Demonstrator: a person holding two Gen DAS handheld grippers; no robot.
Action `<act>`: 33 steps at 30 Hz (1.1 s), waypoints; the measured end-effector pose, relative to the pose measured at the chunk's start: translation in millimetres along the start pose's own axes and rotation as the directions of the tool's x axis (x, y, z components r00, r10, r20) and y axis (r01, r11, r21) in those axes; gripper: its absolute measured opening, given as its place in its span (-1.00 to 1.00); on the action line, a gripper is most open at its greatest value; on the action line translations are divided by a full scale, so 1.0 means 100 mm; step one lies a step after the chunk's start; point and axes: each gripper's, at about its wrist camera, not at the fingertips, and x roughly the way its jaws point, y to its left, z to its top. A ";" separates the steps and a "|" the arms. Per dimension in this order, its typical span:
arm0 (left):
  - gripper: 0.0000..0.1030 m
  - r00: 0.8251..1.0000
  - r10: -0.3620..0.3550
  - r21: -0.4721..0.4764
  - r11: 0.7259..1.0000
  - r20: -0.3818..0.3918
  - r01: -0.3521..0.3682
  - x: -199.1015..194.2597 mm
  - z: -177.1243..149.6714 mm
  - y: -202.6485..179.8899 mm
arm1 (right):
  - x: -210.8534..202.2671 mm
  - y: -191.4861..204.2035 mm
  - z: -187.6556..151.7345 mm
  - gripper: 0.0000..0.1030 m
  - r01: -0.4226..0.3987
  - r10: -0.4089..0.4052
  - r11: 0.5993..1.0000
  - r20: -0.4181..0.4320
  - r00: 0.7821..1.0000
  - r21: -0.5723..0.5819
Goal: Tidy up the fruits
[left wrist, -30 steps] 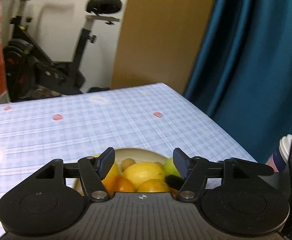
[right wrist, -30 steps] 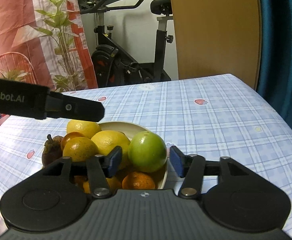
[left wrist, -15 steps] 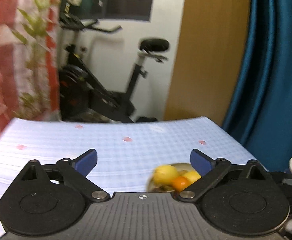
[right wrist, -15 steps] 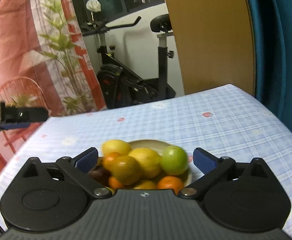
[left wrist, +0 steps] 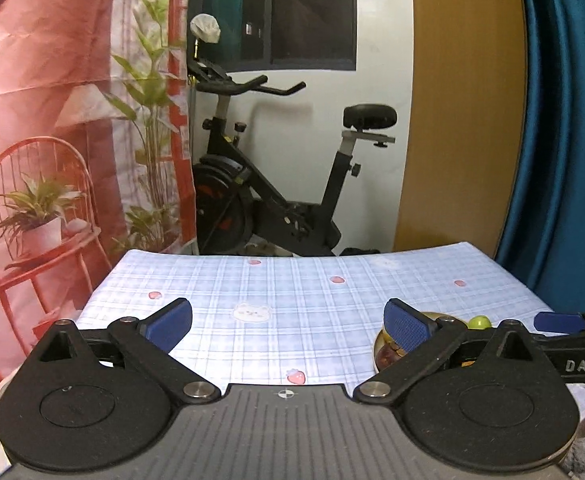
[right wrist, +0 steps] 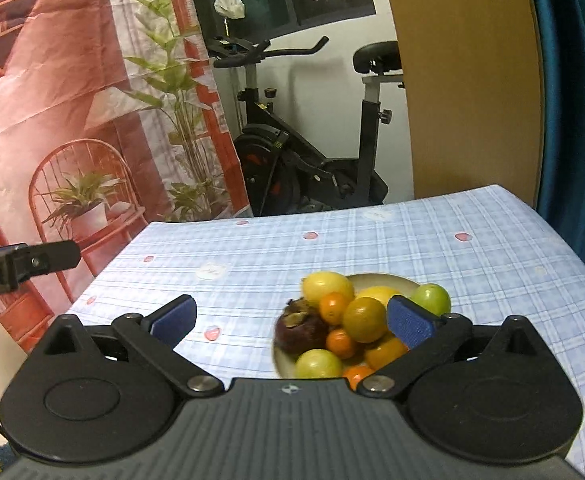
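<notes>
Fruit sits heaped on a pale plate (right wrist: 404, 282) on the checked surface (right wrist: 492, 256), while both claws hang above it with jaws wide apart and nothing between them. The right claw (right wrist: 292, 316) faces the pile: two lemons (right wrist: 326, 286), a green fruit (right wrist: 432, 298) at the far right rim, a dark mangosteen (right wrist: 298, 330) at the left rim, small oranges (right wrist: 340, 344) and another green fruit (right wrist: 318, 364) near the front. The left claw (left wrist: 288, 320) looks past the plate, which shows only at its right edge. No loose fruit is visible on the cloth, so the scene fits either a gathered pile with the work done or a heap awaiting sorting; the pictures do not settle which, nor any next move. The nearer lemon lies with its long axis roughly across the right view, its tips pointing left and right; the other fruit is near round, with no clear axis.
</notes>
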 end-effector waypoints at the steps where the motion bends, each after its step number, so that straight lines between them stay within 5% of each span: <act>1: 1.00 1.000 0.000 -0.001 1.000 0.004 0.000 -0.06 -0.02 0.01 | -0.03 0.04 0.01 1.00 0.000 0.000 1.000 0.001 1.000 -0.004; 17: 1.00 0.992 0.111 0.022 0.993 0.062 -0.112 -0.44 0.00 -0.06 | -0.32 0.39 0.01 1.00 -0.001 0.004 0.996 0.034 0.999 -0.094; 33: 1.00 0.993 0.108 0.001 0.994 0.057 -0.108 -0.43 -0.03 -0.05 | -0.34 0.37 0.00 1.00 -0.005 0.009 0.995 0.037 0.999 -0.096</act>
